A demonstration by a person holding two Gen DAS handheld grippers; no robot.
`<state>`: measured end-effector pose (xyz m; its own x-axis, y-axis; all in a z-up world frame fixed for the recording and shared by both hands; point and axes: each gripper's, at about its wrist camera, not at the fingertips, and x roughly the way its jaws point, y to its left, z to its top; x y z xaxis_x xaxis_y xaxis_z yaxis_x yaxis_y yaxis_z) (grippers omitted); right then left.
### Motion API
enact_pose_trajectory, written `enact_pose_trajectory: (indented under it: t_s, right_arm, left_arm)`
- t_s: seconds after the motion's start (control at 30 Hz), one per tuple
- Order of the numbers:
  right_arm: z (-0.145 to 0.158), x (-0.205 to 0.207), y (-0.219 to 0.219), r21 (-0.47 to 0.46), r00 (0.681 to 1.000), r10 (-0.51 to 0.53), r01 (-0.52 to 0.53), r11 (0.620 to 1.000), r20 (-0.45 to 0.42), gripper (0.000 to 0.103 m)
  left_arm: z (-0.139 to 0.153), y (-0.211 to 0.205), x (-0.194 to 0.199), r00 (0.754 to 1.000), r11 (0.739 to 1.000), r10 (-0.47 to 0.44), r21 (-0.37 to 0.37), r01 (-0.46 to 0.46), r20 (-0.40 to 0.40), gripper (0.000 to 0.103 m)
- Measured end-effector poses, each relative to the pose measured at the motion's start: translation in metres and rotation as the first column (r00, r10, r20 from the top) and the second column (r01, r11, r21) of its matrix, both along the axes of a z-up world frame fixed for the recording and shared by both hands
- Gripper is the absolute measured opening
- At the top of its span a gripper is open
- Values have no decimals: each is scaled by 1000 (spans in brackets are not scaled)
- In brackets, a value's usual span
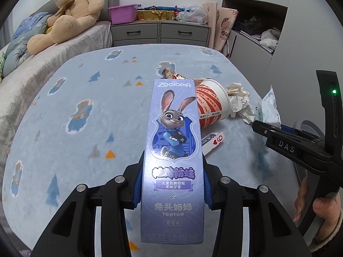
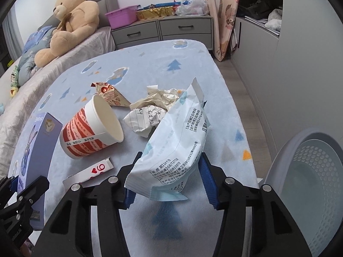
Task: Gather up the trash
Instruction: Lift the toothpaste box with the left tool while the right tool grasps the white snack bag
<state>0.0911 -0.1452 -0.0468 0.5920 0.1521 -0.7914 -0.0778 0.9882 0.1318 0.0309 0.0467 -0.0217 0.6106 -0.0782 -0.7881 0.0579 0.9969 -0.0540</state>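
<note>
My left gripper [image 1: 172, 180] is shut on a purple Zootopia toothpaste box [image 1: 173, 141], held lengthwise above the blue bedspread; the box also shows in the right wrist view [image 2: 36, 147]. My right gripper [image 2: 169, 171] is shut on a white and blue wet-wipe packet [image 2: 178, 141], lifted off the bed; the packet shows in the left wrist view [image 1: 270, 109]. On the bed lie a tipped red-and-white paper cup [image 2: 90, 130], crumpled paper [image 2: 154, 107], a snack wrapper [image 2: 111, 95] and a playing-card box [image 2: 90, 171].
A white perforated trash bin [image 2: 310, 171] stands on the floor at the right of the bed. A teddy bear [image 2: 68, 23] sits at the bed head. A grey dresser [image 2: 163, 30] with a purple tub and clutter stands behind.
</note>
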Motion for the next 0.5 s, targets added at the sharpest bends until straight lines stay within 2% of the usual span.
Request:
enact_pose_trajectory:
  t_s: [0.5]
  right_arm:
    - [19, -39, -19, 13, 999, -11, 11, 1000, 32, 51]
  left_arm:
    - [8, -7, -14, 999, 999, -32, -1, 32, 36, 43]
